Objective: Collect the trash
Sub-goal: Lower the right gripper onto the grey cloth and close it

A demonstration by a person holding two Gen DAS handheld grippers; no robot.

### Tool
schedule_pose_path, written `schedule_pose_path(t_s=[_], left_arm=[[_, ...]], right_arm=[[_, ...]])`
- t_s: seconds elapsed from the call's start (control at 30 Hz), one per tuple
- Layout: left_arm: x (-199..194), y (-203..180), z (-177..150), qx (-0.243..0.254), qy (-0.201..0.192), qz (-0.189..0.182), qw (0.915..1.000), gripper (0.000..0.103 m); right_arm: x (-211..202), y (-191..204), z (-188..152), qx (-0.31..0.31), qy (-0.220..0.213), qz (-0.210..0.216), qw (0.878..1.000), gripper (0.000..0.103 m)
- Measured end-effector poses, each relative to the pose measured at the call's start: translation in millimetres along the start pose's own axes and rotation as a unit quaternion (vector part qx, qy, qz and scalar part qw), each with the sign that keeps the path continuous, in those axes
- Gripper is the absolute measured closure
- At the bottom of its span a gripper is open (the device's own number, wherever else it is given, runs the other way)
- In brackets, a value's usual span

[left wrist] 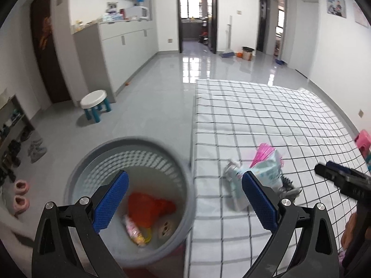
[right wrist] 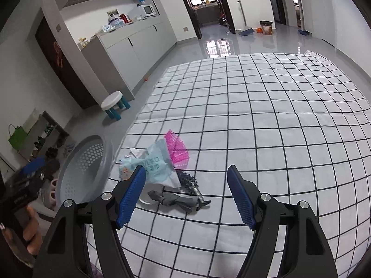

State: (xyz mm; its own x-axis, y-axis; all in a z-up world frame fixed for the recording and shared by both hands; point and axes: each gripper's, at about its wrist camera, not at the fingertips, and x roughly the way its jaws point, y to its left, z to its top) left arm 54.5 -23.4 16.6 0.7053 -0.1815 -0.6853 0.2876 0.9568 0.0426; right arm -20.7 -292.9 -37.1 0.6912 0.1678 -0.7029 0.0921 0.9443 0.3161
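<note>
A grey perforated trash basket (left wrist: 97,159) stands on the floor by the checked table's left edge; it also shows in the right wrist view (right wrist: 81,169). Inside lie an orange bag (left wrist: 148,208), a pink wrapper (left wrist: 133,230) and a small round item. On the checked cloth (right wrist: 255,115) lies a trash pile: a light blue packet (right wrist: 153,164), a pink mesh basket (right wrist: 177,149) and a grey spiky toy (right wrist: 185,194). My left gripper (left wrist: 183,201) is open and empty, above the basket's right rim. My right gripper (right wrist: 185,197) is open and empty, just before the pile.
A white and teal stool (left wrist: 95,103) stands on the grey floor. A shoe rack (left wrist: 14,139) and pink slippers (left wrist: 20,194) sit at the left. Cabinets (left wrist: 125,48) line the left wall. A pink stool (left wrist: 364,139) stands by the table's right side.
</note>
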Motion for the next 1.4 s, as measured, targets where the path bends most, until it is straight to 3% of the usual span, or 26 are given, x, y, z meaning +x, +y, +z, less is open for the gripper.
schedule_pose_path(t_s=[0.3,0.83,1.07,1.2,1.4], left_arm=[[33,-21,16,0.038,-0.008,-0.006,0.9992,0.007],[35,-25,4,0.03,0.0,-0.014,0.9994,0.007],[39,-18,6,0.014,0.008,-0.01,0.9998,0.007],[40,-15,4,0.013,0.01,-0.004,0.9999,0.007],[38,-15,4,0.013,0.01,-0.002,0.9999,0.007]], right_arm=[[23,0,-10,-0.01,0.033,-0.013,0.999,0.033],[60,31,-27,-0.099,0.073,-0.042,0.992,0.033],[62,44,-27,-0.122,0.06,-0.038,0.99,0.034],[66,54,-32,-0.143,0.071,-0.039,0.986,0.046],[68,55,-42,-0.138,0.112,-0.009,0.984,0.051]])
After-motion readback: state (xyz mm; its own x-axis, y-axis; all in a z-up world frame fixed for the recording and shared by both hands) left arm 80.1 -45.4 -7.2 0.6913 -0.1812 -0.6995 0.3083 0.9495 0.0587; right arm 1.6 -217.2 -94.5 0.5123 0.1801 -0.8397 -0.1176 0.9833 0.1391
